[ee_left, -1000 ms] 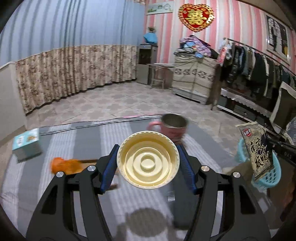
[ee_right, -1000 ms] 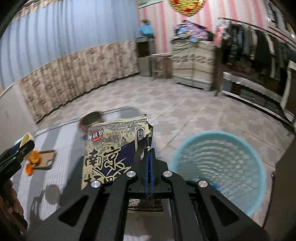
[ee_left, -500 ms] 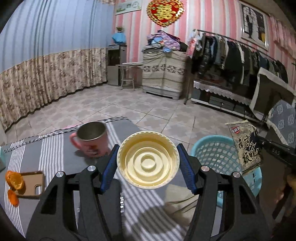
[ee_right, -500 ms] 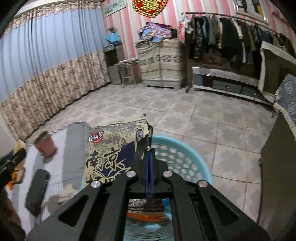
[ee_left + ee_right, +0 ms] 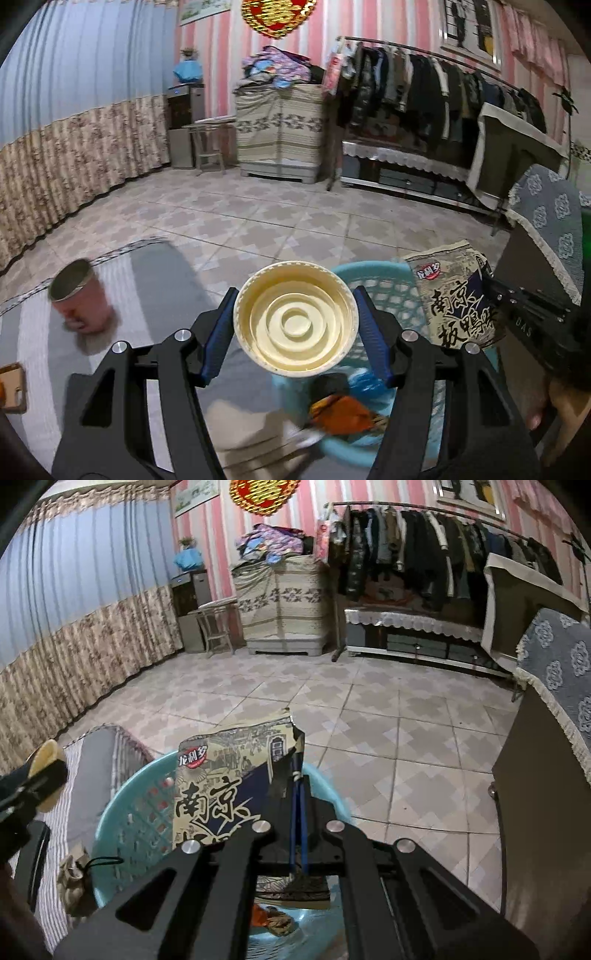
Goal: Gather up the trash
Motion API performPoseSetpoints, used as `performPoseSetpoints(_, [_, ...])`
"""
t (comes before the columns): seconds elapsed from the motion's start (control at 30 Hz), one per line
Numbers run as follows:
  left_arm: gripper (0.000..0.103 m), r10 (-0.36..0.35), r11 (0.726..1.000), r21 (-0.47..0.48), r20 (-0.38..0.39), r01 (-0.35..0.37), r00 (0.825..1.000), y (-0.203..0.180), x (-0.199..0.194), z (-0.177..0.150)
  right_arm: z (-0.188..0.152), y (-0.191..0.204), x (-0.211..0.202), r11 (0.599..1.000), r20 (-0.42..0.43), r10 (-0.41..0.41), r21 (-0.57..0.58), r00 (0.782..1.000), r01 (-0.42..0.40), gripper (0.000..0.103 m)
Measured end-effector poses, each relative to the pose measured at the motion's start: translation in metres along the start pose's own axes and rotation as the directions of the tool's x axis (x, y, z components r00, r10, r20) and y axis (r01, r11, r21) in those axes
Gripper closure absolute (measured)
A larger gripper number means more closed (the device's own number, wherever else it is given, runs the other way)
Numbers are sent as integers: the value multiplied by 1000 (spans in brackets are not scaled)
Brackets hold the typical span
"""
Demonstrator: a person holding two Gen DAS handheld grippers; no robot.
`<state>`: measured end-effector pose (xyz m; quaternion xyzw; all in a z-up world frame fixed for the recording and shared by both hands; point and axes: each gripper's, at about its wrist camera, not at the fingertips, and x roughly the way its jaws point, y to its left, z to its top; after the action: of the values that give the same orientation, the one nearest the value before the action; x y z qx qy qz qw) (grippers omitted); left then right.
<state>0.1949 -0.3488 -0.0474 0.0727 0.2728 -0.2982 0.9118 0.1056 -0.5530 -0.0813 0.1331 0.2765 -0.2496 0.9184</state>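
My left gripper (image 5: pixel 295 321) is shut on a round cream plastic cup (image 5: pixel 295 319), held bottom-first toward the camera above the near rim of a light blue basket (image 5: pixel 384 291). My right gripper (image 5: pixel 297 771) is shut on a printed snack bag (image 5: pixel 221 775) and holds it over the same basket (image 5: pixel 129 812). The bag also shows in the left wrist view (image 5: pixel 458 295). An orange wrapper (image 5: pixel 343 410) and other scraps lie inside the basket. The left gripper with the cup shows at the left edge of the right wrist view (image 5: pixel 40 775).
A pink mug (image 5: pixel 81 299) stands on the striped tablecloth (image 5: pixel 155 284). A crumpled tan cloth (image 5: pixel 258 435) and a black remote (image 5: pixel 33 853) lie near the table edge by the basket. A dark cabinet (image 5: pixel 546 794) stands right of the basket. Tiled floor lies beyond.
Both grippers have swung right, from over the table to above the basket. The mug has slid left in the left wrist view. Both grips are unchanged.
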Motion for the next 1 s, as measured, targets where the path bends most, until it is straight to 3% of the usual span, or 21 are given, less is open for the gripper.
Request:
performPoseSetpoints(0.1, [40, -34, 999, 12, -14, 34, 999, -15, 12, 1, 0, -8, 0, 1000, 6, -1, 14, 1000, 1, 101])
performPoseSetpoints(0.17, [25, -40, 999, 12, -15, 40, 999, -20, 14, 3, 0, -11, 3, 1000, 3, 1, 18, 1000, -1, 101])
performPoseSetpoints(0.23, [20, -34, 999, 16, -1, 34, 999, -22, 14, 5, -1, -11, 6, 1000, -6, 5, 13, 1000, -5, 101])
performPoseSetpoints(0.43, [13, 34, 999, 5, 28, -34, 999, -8, -4, 7, -6, 8, 13, 1000, -27, -1, -22, 1000, 0, 98])
performPoseSetpoints(0.57, [10, 74, 997, -33, 39, -73, 996, 19, -23, 3, -9, 20, 19, 997, -53, 73, -14, 996, -73, 97])
performPoseSetpoints(0.63, [10, 93, 995, -50, 42, -91, 995, 33, -32, 0, -11, 31, 22, 997, -67, 66, -42, 996, -69, 83])
performPoseSetpoints(0.67, [9, 108, 993, -56, 45, -106, 993, 41, -36, -1, -13, 35, 23, 996, -68, 63, -54, 996, -67, 61])
performPoseSetpoints(0.7, [9, 120, 991, -64, 45, -117, 992, 47, -40, -3, -14, 40, 22, 995, -63, 66, -66, 996, -70, 51])
performPoseSetpoints(0.77, [9, 138, 988, -81, 41, -135, 990, 61, -45, -5, -15, 46, 22, 994, -67, 74, -76, 995, -79, 48])
performPoseSetpoints(0.83, [8, 158, 983, -105, 38, -153, 987, 75, -50, -7, -17, 49, 22, 993, -65, 84, -75, 994, -89, 39])
performPoseSetpoints(0.9, [8, 170, 979, -122, 38, -165, 985, 87, -54, -10, -19, 51, 17, 994, -38, 71, -76, 997, -74, 20])
performPoseSetpoints(1.0, [7, 192, 974, -129, 38, -186, 981, 101, -63, -15, -20, 52, 16, 993, -43, 86, -79, 995, -89, 15])
